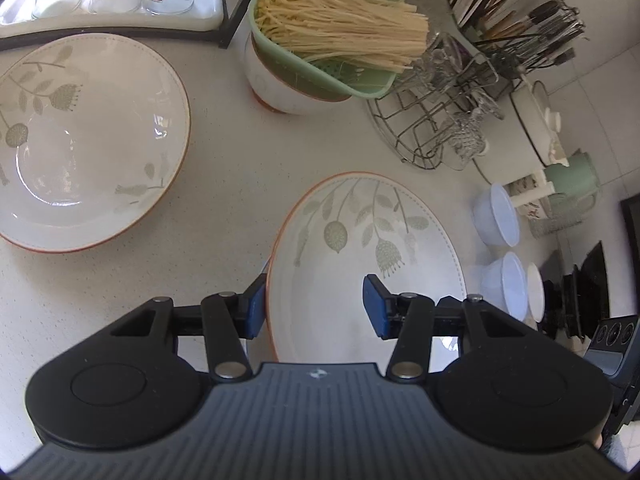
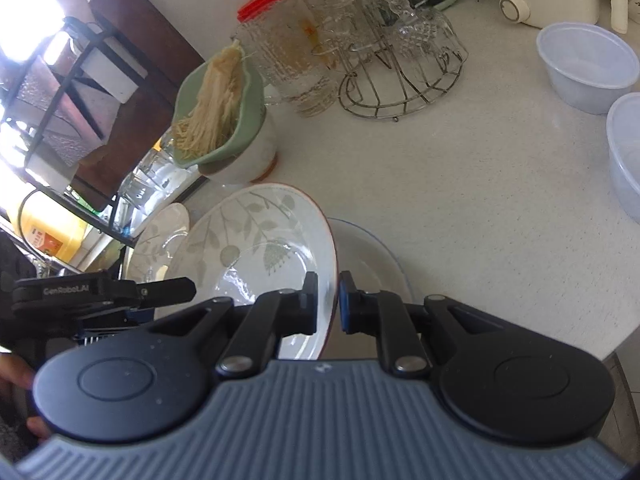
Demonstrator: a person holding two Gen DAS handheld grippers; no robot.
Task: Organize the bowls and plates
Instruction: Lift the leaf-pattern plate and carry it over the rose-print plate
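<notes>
Two white bowls with leaf patterns and orange rims are in the left wrist view: one rests on the counter at the left (image 1: pixel 84 140), the other (image 1: pixel 368 264) is raised and tilted under my left gripper (image 1: pixel 316 304). That gripper is open, its left pad outside the bowl's near-left rim, its right pad over the inside. In the right wrist view my right gripper (image 2: pixel 328 304) is shut on the right rim of the tilted bowl (image 2: pixel 260 252). A clear glass plate (image 2: pixel 376 264) lies beneath it. The second leaf bowl (image 2: pixel 160 240) shows behind.
A white bowl holding a green colander of noodles (image 1: pixel 332 40) stands at the back. A wire rack with glass cups (image 1: pixel 436 120), a cutlery rack (image 1: pixel 520 36), clear plastic bowls (image 2: pixel 588 64) and a glass jar with red lid (image 2: pixel 288 48) stand to the right. A glass tray (image 1: pixel 112 4) is at back left.
</notes>
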